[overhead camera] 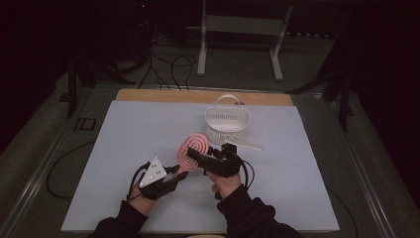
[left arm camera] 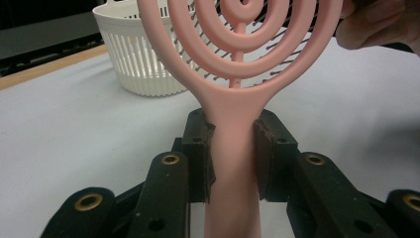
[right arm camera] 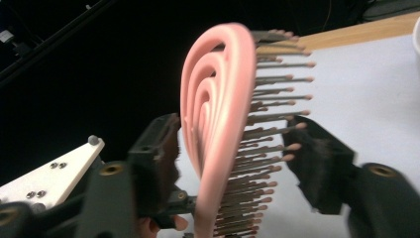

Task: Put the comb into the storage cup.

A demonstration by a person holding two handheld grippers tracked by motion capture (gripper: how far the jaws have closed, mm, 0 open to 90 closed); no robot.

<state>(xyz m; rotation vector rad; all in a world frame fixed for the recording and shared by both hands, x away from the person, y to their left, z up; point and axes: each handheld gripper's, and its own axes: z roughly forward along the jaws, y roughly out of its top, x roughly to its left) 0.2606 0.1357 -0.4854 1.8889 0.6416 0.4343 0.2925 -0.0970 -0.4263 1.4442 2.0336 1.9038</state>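
Observation:
A pink hairbrush with a spiral head is held up over the pale table cover. My left gripper is shut on its handle, one pad pressing each side. In the high view that gripper sits below and left of the brush head. My right gripper straddles the head. One pad lies against the pink back and the other meets the bristle tips. From above, the right gripper reaches in from the right.
A white slotted basket with a handle stands just behind the brush, also seen in the left gripper view. A flat white piece lies in front of the basket. The table's wooden far edge borders the cover.

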